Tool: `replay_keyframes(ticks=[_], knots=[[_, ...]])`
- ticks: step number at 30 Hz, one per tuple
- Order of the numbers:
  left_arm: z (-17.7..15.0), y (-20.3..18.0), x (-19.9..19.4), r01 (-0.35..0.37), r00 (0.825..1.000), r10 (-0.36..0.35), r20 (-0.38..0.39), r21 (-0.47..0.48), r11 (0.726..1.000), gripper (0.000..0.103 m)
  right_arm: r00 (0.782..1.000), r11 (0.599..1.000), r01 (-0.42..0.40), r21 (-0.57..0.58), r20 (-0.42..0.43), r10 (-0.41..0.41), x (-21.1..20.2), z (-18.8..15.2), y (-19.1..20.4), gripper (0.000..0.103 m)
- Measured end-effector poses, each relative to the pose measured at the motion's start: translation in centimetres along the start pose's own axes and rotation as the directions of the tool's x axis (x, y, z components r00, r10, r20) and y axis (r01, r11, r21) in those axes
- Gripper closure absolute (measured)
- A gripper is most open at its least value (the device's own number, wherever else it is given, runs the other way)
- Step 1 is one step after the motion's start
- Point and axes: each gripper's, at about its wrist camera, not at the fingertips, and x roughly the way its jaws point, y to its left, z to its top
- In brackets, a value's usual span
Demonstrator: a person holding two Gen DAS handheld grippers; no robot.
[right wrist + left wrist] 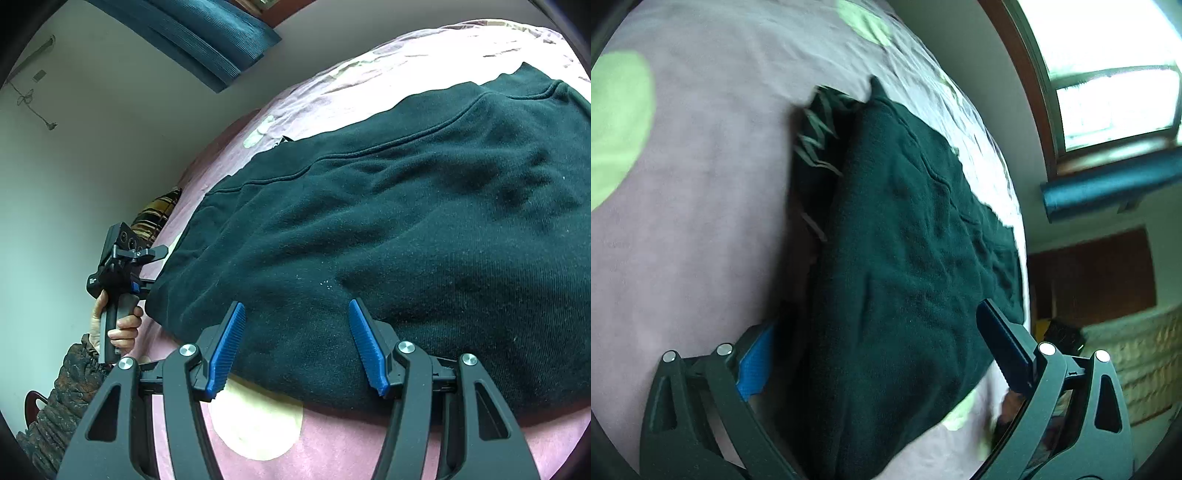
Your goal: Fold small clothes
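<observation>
Pink bedsheet [332, 454] around dark green garment [406, 240].

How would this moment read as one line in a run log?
garment: dark green garment on pink bedsheet | left hand-held gripper: open | right hand-held gripper: open

The dark green garment [388, 229] is matt, fuzzy fleece cloth on a smooth pink cotton-like bedsheet [332, 450]; ribbed blue gripper pads [227, 350] look rubbery.
</observation>
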Motion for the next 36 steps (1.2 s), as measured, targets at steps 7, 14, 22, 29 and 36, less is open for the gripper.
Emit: replay_keyframes(ticks=[7,14,22,29,36], knots=[[-1.1,0.5,-0.1,-0.027,0.999,0.028,-0.030,0.037,0.999,0.005,1.000,1.000,-0.024,0.003,0.018,0.024,-0.1,-0.2,-0.3,0.044],[-0.3,-1.4,2.6,-0.046,0.999,0.046,-0.020,0.007,0.999,0.021,0.999,0.999,-0.033,-0.002,0.029,0.033,-0.5,-0.4,-0.4,0.044],[-0.7,-4.8,-0.5,-0.086,0.994,0.085,0.075,0.014,0.996,0.082,0.996,1.000,-0.008,-0.013,0.085,0.009,-2.0,-0.7,0.6,0.046],[-0.9,-10.4,-1.3,-0.131,0.987,0.118,0.107,0.129,0.983,0.082,0.998,0.991,-0.020,-0.129,0.051,0.027,-1.3,-1.5,3.6,0.044],[-1.6,-18.5,0.4,-0.173,0.978,0.131,0.163,0.278,0.945,0.083,0.968,0.963,-0.218,0.160,-0.089,0.234,2.5,-1.6,-2.4,0.079]])
